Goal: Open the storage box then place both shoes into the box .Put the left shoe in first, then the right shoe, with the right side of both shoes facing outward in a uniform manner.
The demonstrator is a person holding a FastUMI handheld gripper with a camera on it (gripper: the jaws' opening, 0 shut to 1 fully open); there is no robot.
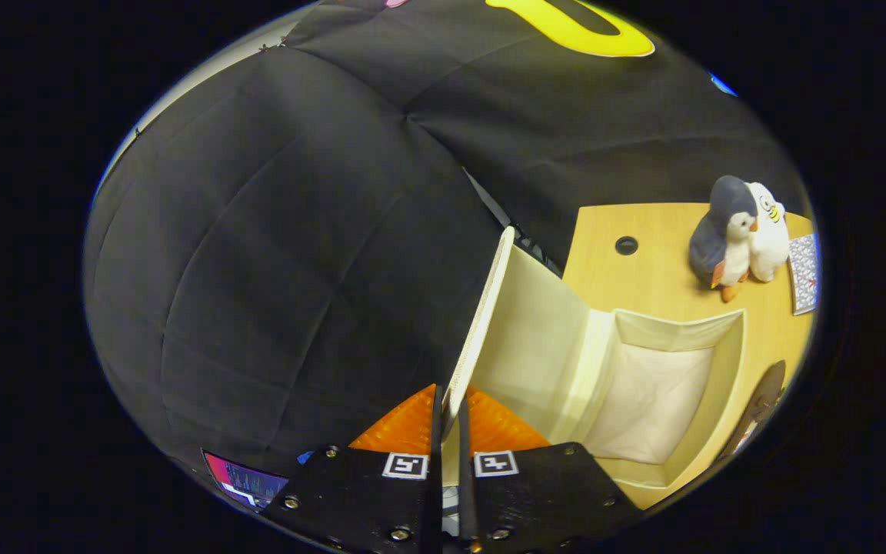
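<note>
Black cloth wall (274,254) behind wooden table (658,285)

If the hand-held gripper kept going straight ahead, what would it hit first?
The hand-held gripper is already clamped on the cream storage box's raised lid; straight on, it would likely meet the black cloth booth wall.

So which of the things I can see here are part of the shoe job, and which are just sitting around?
Part of the job:
- gripper, shut on the lid
- lid, raised and pinched at its edge between the jaws
- storage box, open, nothing inside
- dark shoe beside the box, partly seen

Just lying about:
- two plush penguins on the table
- patterned card beside them
- wooden table
</note>
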